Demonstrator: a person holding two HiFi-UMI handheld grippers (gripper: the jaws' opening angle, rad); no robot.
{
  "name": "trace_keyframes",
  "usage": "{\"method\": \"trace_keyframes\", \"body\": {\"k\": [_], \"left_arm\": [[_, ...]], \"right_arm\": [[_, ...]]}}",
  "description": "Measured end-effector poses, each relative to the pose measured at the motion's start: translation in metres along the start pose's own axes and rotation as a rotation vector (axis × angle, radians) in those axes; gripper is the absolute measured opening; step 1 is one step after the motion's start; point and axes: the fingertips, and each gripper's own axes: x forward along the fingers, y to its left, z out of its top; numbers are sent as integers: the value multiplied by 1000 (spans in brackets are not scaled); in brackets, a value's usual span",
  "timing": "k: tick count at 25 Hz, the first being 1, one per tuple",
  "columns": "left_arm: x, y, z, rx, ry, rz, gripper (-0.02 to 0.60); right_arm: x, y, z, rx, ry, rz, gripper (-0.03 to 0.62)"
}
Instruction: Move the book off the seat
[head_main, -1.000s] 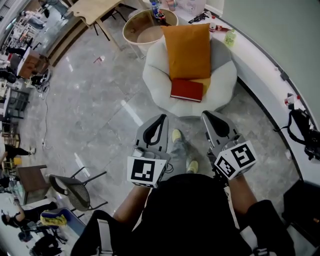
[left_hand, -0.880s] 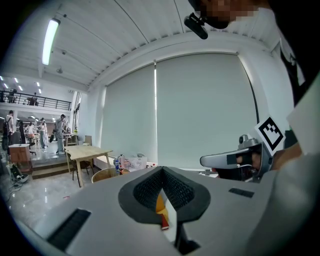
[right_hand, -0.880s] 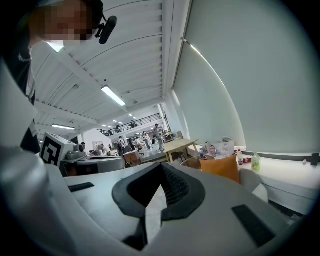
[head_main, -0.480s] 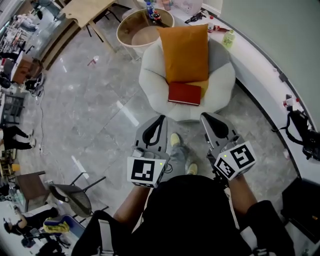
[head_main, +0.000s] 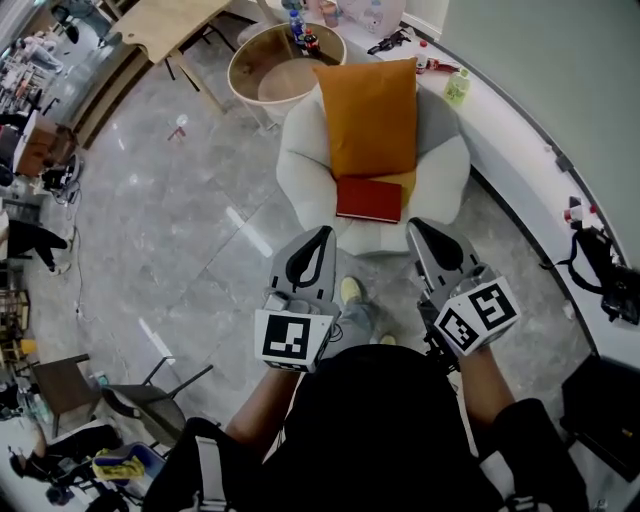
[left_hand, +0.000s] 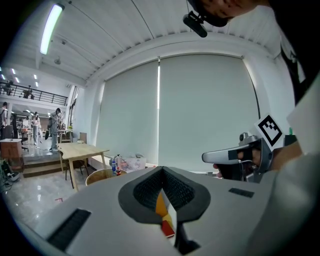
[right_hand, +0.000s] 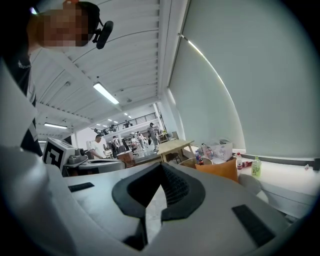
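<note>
Book, red and closed, lies flat on the white seat, touching the lower edge of the orange cushion. Left gripper and right gripper hover nearby, jaws pressed together, holding nothing.

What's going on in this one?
A person stands facing a white armchair, holding a two-jaw gripper in each hand. The red book lies flat on the seat, at the foot of an orange cushion leaning on the backrest. The left gripper and right gripper point toward the chair, both shut with nothing between their jaws. Neither touches the book, so it has not yet been picked up.
</note>
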Motion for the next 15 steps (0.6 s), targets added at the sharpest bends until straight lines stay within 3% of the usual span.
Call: {"method": "trace_keyframes", "body": {"k": [15], "left_arm": [[34, 71, 2, -20, -17, -35, 5]], "right_arm": [[74, -6, 18, -29, 0, -50, 8]]}}
